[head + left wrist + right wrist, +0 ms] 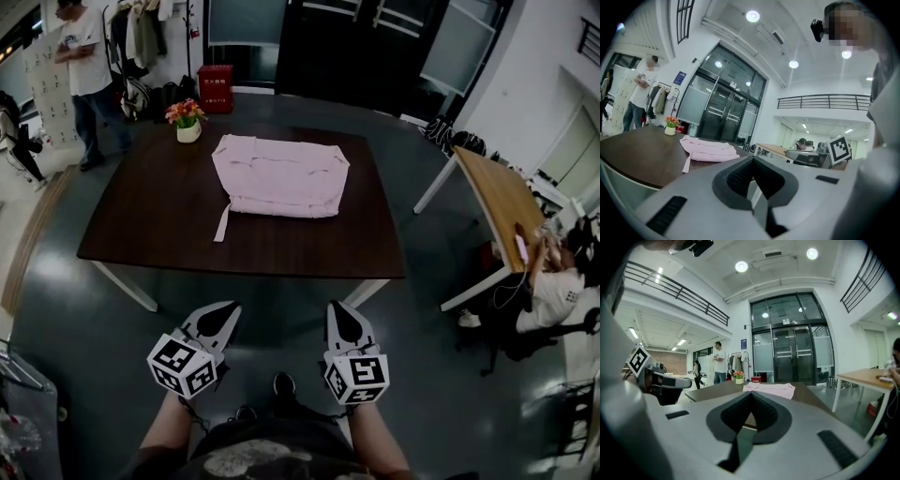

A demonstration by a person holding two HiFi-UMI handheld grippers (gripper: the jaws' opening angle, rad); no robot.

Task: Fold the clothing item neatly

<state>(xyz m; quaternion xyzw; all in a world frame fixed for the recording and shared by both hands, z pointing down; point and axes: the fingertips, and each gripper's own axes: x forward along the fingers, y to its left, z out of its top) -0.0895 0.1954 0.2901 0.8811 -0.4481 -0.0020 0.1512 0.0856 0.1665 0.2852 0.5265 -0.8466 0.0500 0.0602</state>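
A pink garment (281, 176) lies folded into a rough rectangle on the dark brown table (141, 225), one strap trailing toward the near edge. It also shows as a pink garment (707, 149) in the left gripper view and as a pink garment (769, 389) in the right gripper view. My left gripper (228, 309) and right gripper (336, 309) hang side by side over the floor, well short of the table's near edge. Both are shut with nothing between the jaws. Neither touches the cloth.
A small pot of flowers (187, 121) stands at the table's far left corner. A person (86, 75) stands beyond it by a clothes rack. A light wooden desk (502, 202) with a seated person (553, 281) is on the right. A red box (216, 89) sits by the glass doors.
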